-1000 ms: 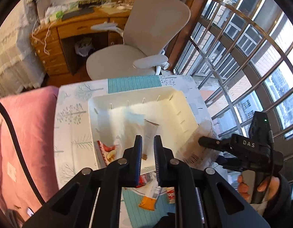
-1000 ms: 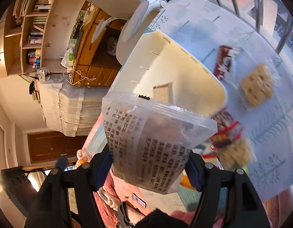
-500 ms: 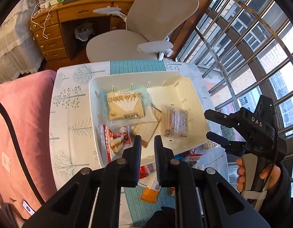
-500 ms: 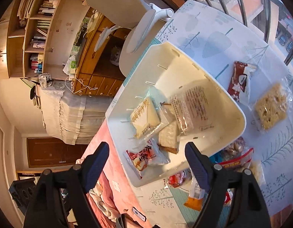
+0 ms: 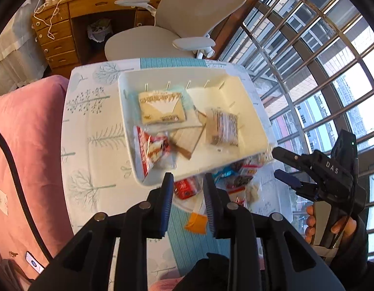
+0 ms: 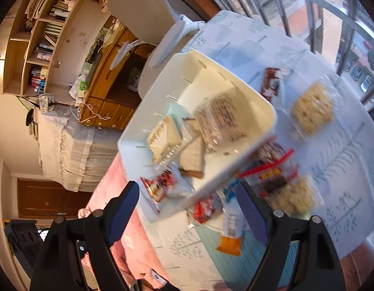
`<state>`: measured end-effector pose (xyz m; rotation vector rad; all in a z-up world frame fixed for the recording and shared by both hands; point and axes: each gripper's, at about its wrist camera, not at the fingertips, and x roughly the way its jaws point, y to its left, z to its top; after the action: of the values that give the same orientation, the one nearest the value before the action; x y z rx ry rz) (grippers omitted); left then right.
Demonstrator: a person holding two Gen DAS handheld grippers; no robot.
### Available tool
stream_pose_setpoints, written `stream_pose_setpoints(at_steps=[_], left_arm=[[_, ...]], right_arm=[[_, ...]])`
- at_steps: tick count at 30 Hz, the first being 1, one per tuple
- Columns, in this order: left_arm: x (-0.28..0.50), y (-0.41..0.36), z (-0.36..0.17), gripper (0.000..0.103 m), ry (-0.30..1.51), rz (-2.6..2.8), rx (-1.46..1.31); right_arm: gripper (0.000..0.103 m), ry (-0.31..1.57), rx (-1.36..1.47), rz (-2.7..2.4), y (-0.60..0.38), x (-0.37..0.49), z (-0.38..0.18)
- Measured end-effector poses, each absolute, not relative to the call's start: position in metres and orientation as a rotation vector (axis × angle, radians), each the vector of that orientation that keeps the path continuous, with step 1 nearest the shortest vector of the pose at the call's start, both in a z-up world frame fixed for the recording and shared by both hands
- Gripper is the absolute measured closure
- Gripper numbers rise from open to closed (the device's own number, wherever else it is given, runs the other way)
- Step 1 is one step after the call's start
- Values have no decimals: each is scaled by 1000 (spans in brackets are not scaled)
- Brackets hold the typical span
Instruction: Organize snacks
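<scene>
Left wrist view: my left gripper hovers with its jaws parted and nothing between them, over the near edge of the white bin. Inside the bin lie a beige packet at the far left, a clear printed packet at the right, a tan cracker packet between them, and a red-and-white packet at the near left. Loose snacks remain on the tablecloth just beside the bin's near wall, with an orange packet nearer still. My right gripper shows at the right, jaws spread and empty, beside that pile.

Right wrist view: my right gripper is released, wide open, aimed at the bin's near corner and the pile below it. A red wrapper and a blue-and-white bar lie between the fingers' lines; a red-striped bag and a pale cracker pack sit to the right. Farther off, a brown bar and a rice-cake pack lie well apart from the bin.

Judgement: the step in hand is choosing the next loose snack. I should take one packet only, pinching a flat sealed edge rather than the crumbly middle, lift clear of the bin wall, then release above a bare part of the bin floor.
</scene>
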<state>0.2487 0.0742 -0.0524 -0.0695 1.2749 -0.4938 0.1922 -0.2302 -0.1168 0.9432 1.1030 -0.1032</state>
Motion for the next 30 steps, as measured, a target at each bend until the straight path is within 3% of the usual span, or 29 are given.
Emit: stream_pose_setpoints(at_steps=[11, 24, 30], left_arm=[[222, 83, -89, 71, 1373, -581, -51], [185, 62, -114, 37, 1460, -620, -33], [172, 47, -121, 29, 1498, -560, -56]], right_arm=[[20, 1143, 819, -253, -213, 115, -134], [20, 1215, 693, -323, -209, 58, -157], [20, 1289, 624, -255, -224, 52, -172]])
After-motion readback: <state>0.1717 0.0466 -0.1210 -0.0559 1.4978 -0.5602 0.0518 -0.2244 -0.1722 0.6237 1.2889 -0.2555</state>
